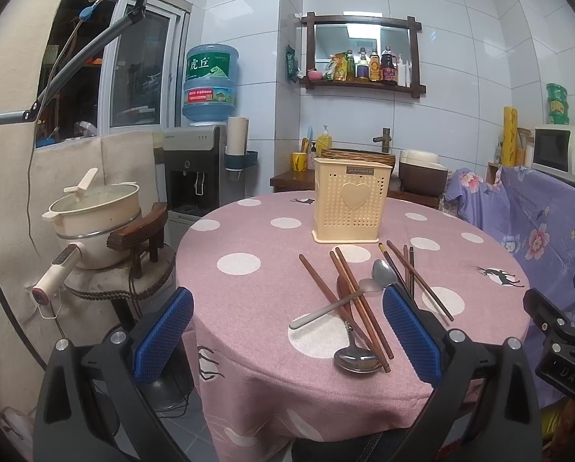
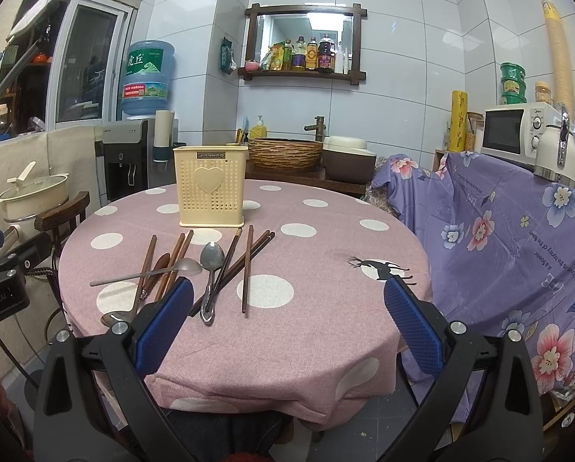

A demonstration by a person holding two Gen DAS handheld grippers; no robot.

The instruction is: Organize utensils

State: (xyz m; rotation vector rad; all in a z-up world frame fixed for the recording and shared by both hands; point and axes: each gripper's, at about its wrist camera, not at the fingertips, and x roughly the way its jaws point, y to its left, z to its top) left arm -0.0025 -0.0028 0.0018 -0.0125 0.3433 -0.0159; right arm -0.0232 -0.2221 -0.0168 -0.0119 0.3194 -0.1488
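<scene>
While our left gripper (image 1: 287, 331) and right gripper (image 2: 287, 327) hang spread and empty, chopsticks (image 2: 247, 269) and spoons (image 2: 210, 269) (crisscrossed) lie before the holder (image 2: 209, 186).

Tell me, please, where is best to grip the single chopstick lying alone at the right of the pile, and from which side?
Grip the chopstick near its middle, coming from above with the open right gripper. It lies flat on the tablecloth, pointing toward the holder, so the jaws should close across its width. Its near half is clear of other utensils.
</scene>
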